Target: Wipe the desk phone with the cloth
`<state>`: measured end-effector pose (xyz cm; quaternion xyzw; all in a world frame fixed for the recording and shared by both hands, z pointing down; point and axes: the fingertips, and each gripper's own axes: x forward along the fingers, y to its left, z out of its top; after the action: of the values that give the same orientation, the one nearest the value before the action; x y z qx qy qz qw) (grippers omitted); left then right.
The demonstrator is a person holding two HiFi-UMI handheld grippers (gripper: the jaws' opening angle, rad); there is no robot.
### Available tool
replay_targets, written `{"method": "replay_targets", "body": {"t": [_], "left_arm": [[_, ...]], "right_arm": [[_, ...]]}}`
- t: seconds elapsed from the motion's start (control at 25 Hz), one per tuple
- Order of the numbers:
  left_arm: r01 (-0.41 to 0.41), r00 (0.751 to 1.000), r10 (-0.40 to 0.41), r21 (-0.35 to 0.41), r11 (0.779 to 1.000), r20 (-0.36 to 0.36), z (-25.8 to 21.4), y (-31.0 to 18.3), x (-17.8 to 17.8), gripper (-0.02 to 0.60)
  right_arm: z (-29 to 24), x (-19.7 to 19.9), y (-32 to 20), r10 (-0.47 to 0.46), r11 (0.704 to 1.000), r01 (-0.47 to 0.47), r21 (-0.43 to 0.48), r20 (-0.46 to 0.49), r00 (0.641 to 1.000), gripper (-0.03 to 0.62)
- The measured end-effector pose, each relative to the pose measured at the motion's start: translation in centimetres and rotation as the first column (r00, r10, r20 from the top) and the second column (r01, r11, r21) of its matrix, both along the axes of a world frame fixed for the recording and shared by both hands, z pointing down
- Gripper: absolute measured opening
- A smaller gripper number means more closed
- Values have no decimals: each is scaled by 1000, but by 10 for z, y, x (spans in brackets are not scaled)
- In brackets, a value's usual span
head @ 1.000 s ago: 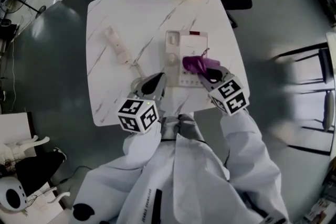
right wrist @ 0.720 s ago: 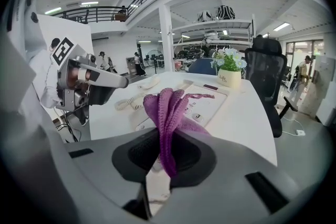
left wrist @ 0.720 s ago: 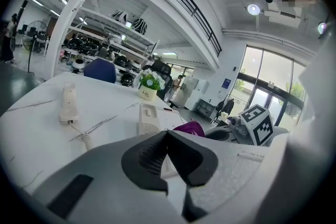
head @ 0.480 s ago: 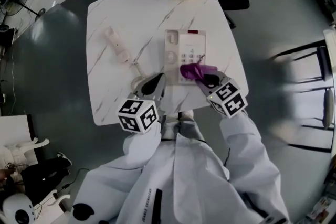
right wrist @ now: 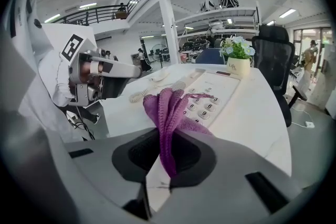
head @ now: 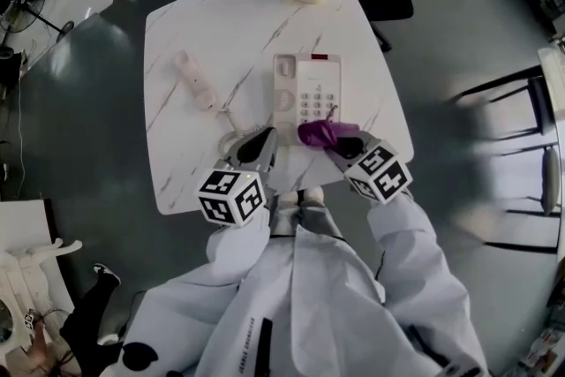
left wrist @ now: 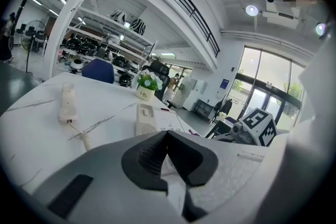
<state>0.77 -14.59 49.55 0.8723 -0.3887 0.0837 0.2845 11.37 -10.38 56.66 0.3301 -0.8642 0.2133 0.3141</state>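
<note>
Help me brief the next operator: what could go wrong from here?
1. Nothing steadies the phone; the left gripper is shut and empty beside it, so a wipe may shove it along the table.
2. The right gripper pinches the cloth bunched up, so it may slip out or miss the keys.
3. The cord lies by the left gripper and could snag, dragging the handset.

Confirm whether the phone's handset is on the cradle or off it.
Off: the handset lies on the table, left of the desk phone, its cradle bare.
</note>
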Motion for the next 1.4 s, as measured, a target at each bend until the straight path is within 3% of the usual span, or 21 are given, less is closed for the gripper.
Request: {"method": "replay_targets", "body": {"t": [0.48, 0.8, 0.92, 1.16, 1.4], "left_arm": [[4, 1000, -4, 0, 1000, -4, -3, 4, -4, -3], [8, 1000, -8, 28, 1000, -7, -12, 5, -8, -3], [12, 1000, -12, 41, 999, -8, -17, 4, -10, -3], [34, 999, -33, 67, 997, -10, -24, -2, -15, -2], [61, 998, -60, 107, 992, -13, -34, -12, -15, -2]], "right_arm": [[3, -6, 18, -2, 996, 5, -86, 36, 999, 40], [-21, -4, 17, 84, 994, -70, -81, 177, 981, 40], [-34, 0, 12, 137, 990, -125, -64, 248, 959, 40], [-63, 15, -7, 228, 967, -254, 2, 435, 871, 40], [-82, 25, -28, 231, 954, -296, 56, 492, 840, 40]]}}
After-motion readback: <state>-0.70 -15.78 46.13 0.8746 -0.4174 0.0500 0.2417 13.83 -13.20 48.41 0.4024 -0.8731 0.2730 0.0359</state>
